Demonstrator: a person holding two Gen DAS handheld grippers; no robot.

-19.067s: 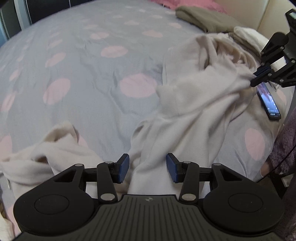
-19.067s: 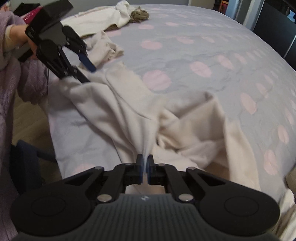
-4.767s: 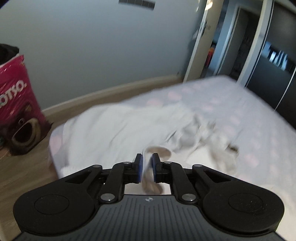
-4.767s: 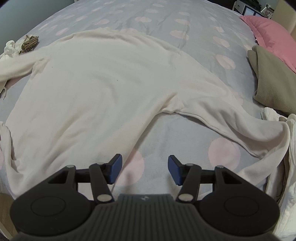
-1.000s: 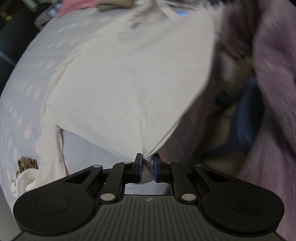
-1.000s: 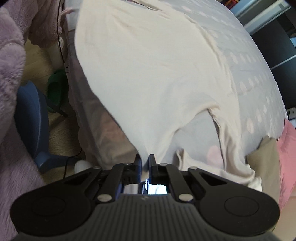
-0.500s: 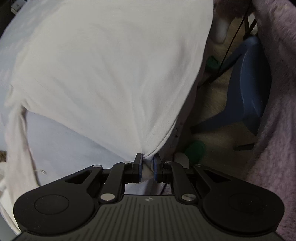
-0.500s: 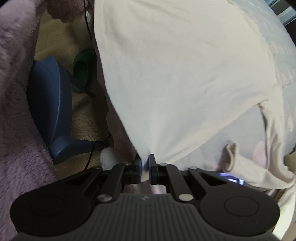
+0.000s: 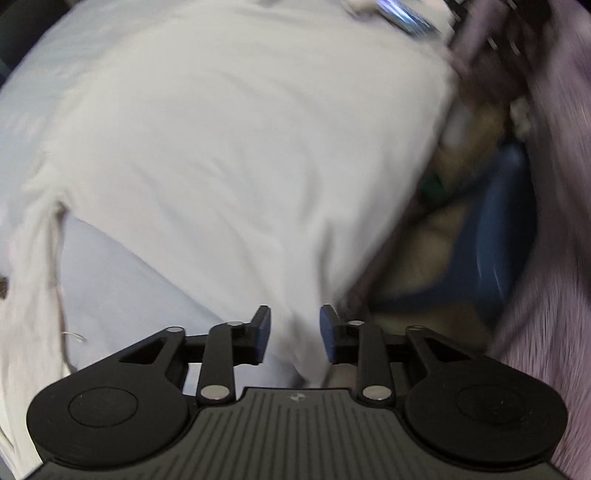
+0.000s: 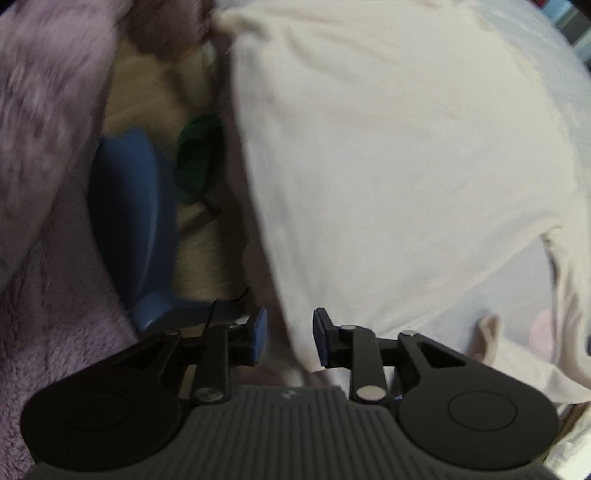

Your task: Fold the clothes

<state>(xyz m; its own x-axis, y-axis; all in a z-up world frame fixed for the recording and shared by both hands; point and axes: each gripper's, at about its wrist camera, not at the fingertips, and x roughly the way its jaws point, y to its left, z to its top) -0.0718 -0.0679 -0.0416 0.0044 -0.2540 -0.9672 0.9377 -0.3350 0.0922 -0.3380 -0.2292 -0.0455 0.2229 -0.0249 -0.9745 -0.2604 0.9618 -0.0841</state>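
Observation:
A cream sweatshirt [image 9: 229, 147] lies spread flat over the bed, its hem hanging at the bed's near edge. In the left wrist view my left gripper [image 9: 294, 334] points down over one hem corner; its jaws are opening, and the cloth sits loose between the blue pads without being pressed. The same sweatshirt [image 10: 388, 147] fills the right wrist view. My right gripper [image 10: 290, 338] hovers over the other hem corner, jaws also opening, cloth between them but free. One sleeve [image 10: 569, 295] trails off at the right.
The grey bedsheet [image 9: 122, 280] shows under the sweatshirt. Beside the bed stand a blue chair base [image 10: 129, 221] and a green object [image 10: 195, 155] on the wooden floor. A person's purple fleece sleeve [image 10: 44, 92] is close by. A lit phone [image 9: 402, 14] lies at the far end.
Both grippers have let go of the sweatshirt's hem corners, their jaws parting. Both have sunk toward the bed edge, and the sweatshirt now rests on the bed.

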